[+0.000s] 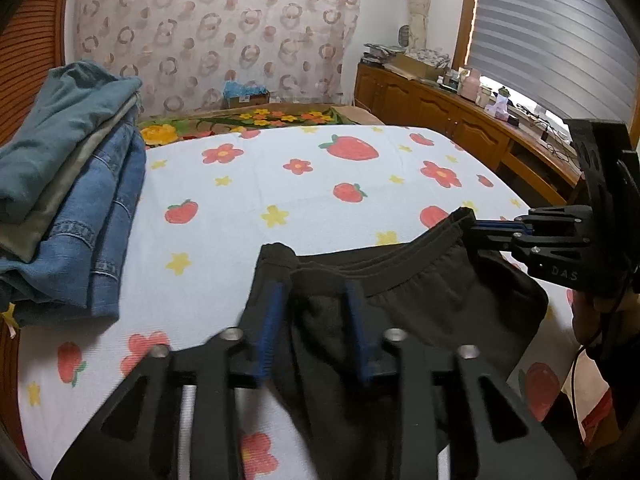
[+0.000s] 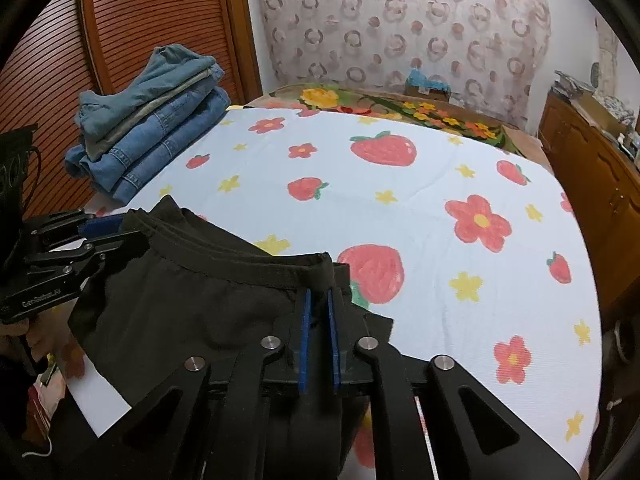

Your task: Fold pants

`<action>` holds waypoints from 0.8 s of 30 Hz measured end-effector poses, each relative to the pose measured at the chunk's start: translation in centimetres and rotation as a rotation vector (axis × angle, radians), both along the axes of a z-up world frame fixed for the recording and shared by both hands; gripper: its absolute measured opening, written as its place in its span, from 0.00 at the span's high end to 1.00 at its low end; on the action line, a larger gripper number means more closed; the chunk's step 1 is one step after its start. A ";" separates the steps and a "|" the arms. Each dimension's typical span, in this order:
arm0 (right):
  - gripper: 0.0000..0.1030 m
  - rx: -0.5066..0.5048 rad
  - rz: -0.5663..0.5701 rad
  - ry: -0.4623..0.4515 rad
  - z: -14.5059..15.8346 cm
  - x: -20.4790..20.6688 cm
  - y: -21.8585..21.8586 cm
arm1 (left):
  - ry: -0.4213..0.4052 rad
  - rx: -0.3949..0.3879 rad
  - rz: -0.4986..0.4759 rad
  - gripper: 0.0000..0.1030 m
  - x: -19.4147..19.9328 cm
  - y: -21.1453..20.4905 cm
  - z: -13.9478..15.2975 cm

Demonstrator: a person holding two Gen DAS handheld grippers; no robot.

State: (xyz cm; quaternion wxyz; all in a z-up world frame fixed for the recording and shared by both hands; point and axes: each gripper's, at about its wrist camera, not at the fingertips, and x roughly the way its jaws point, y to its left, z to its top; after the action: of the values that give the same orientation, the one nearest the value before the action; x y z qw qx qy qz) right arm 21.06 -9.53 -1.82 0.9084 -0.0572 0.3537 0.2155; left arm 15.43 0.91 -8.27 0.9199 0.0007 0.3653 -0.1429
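I note black pants (image 1: 420,300) lying at the near edge of the strawberry-print bedsheet (image 1: 280,184), my right gripper (image 2: 318,320) clamped on the waistband corner, my left gripper (image 1: 316,312) parted loosely around the other corner, folded jeans (image 1: 80,208) stacked well apart.

I see a bed (image 2: 420,208) spread with a white sheet printed with strawberries and red and yellow flowers; a brown floral blanket (image 2: 400,108) lies along its far edge. Behind it a sheer curtain (image 1: 216,28) patterned with rings hangs over the white wall. To my left stands a slatted wooden door (image 2: 160,28). Along the right runs a low wooden cabinet (image 1: 440,112), its top cluttered with small items, under a window with a striped blind (image 1: 552,28) that lets in daylight at its lower edge.
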 end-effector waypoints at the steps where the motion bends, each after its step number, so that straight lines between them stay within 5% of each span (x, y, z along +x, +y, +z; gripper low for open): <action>1: 0.84 -0.001 -0.002 -0.004 0.1 -0.1 -0.1 | -0.003 -0.005 0.001 0.49 -0.1 0.1 0.1; 5: 0.66 -0.003 -0.019 -0.022 0.7 -1.0 -0.8 | -0.006 -0.024 0.004 0.25 -0.9 0.6 0.5; 24: 0.57 0.027 -0.045 0.031 -0.1 -4.9 -4.2 | 0.055 0.002 -0.003 0.25 -2.8 0.8 -0.8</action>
State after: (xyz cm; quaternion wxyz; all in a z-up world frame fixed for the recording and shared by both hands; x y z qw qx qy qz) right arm 16.18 -13.72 -1.91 0.9082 -0.0337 0.3658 0.2006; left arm 12.66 1.69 -9.05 0.9093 -0.0018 0.3907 -0.1436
